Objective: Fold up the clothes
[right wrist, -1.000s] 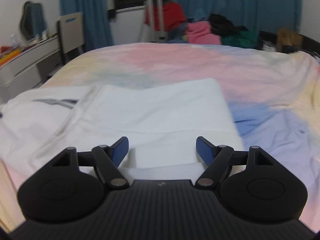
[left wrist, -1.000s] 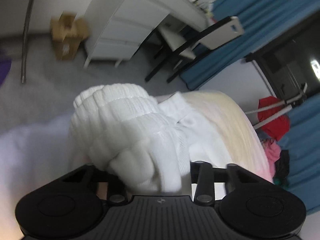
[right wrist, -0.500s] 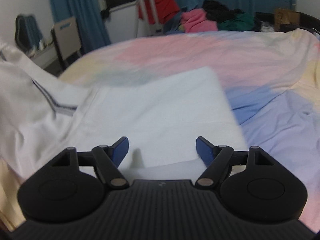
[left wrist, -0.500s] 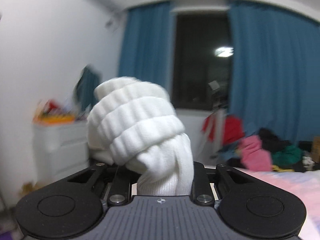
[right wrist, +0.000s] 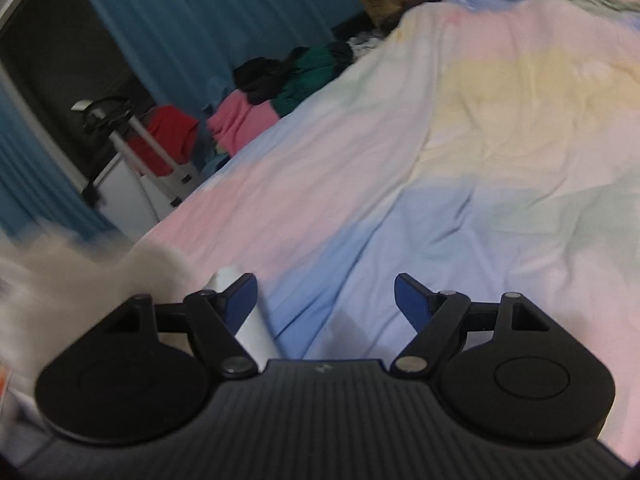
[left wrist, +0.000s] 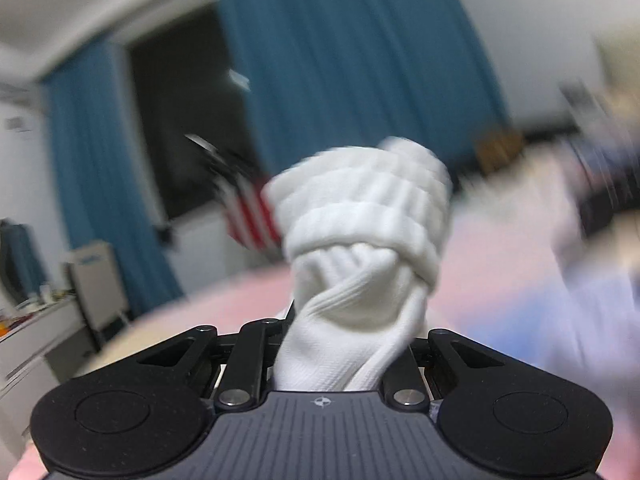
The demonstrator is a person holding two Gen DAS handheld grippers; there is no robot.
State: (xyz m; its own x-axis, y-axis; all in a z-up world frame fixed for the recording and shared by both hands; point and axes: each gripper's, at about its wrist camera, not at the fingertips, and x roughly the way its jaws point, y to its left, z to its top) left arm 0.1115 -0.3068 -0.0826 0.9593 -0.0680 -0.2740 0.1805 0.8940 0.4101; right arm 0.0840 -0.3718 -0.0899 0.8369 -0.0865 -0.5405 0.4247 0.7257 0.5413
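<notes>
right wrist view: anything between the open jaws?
Only bare pastel bedsheet shows in the gap of the right gripper, right wrist view. A white fabric edge sits by the left jaw, not gripped.

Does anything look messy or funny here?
Yes. The left gripper holds a white garment bunched into a twisted wad, not folded. At the bed's far edge, a jumbled pile of clothes sits heaped in pink, red, green and black.

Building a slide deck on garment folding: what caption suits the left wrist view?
Left gripper clamps a bunched white garment, lifted above the pastel bedsheet before blue curtains.
</notes>
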